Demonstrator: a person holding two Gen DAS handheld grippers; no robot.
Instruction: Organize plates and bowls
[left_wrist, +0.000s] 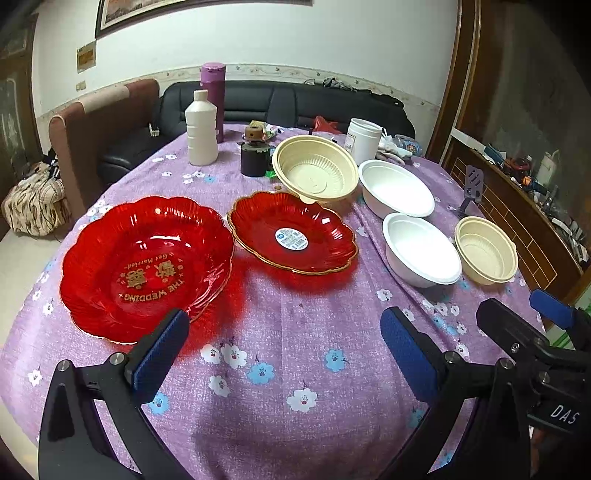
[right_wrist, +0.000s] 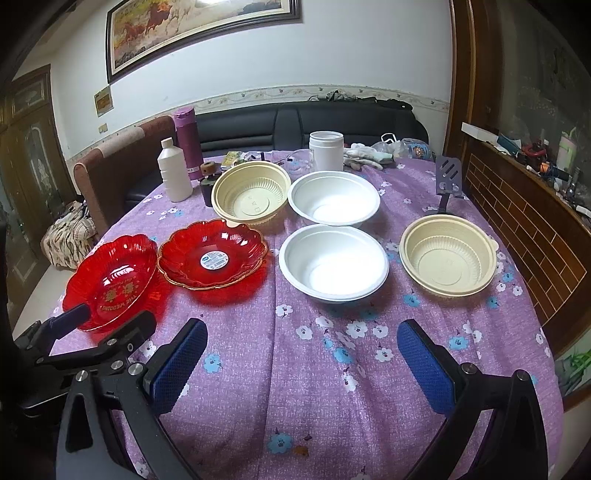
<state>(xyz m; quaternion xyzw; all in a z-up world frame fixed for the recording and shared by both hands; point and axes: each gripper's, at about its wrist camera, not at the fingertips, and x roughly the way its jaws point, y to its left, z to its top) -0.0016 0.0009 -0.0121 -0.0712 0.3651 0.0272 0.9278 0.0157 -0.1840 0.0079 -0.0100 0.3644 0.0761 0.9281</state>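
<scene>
My left hand-held gripper (left_wrist: 284, 347) and right hand-held gripper (right_wrist: 303, 354): both spread wide, empty, over the table's (right_wrist: 295, 406) purple floral cloth. Ahead-left of mine: scalloped red plate (left_wrist: 146, 267) lettered "THE WEDDING", then a gold-rimmed red plate (left_wrist: 291, 232) with a round sticker. Ahead: two smooth white bowls (right_wrist: 334, 264), two ribbed cream bowls (right_wrist: 447, 254). "DAS" marks the right one's body.

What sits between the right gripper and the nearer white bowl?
Nothing but bare flowered tablecloth. The right wrist view shows the right gripper, open, and the nearer white bowl beyond it, with only cloth across that stretch.
</scene>
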